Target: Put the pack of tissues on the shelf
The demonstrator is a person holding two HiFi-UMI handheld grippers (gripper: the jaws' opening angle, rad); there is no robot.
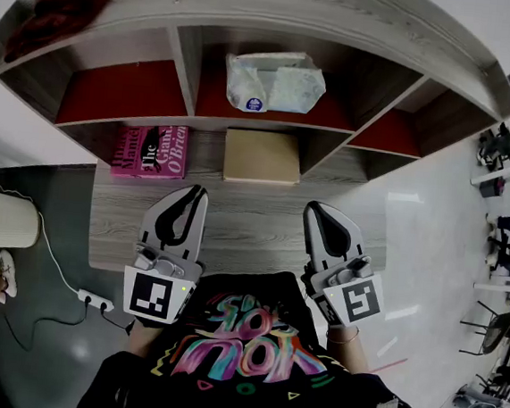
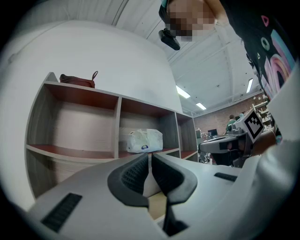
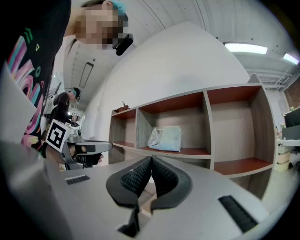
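The pack of tissues (image 1: pixel 274 82), a white-and-pale-green plastic bag with a blue label, lies in the middle compartment of the wooden shelf (image 1: pixel 187 67). It also shows in the left gripper view as the pack of tissues (image 2: pixel 145 140) and in the right gripper view as the pack of tissues (image 3: pixel 165 138). My left gripper (image 1: pixel 193 193) hangs well below the shelf, jaws shut and empty. My right gripper (image 1: pixel 315 211) sits level with it on the right, also shut with nothing between its fingers. Both are held close to the person's body, apart from the pack.
A pink book (image 1: pixel 150 151) and a brown cardboard box (image 1: pixel 261 157) rest on the lower wooden ledge (image 1: pixel 236 210). A dark red bag (image 1: pixel 63 5) lies on the shelf's top at the left. A power strip (image 1: pixel 95 301) and cable lie on the floor at the left.
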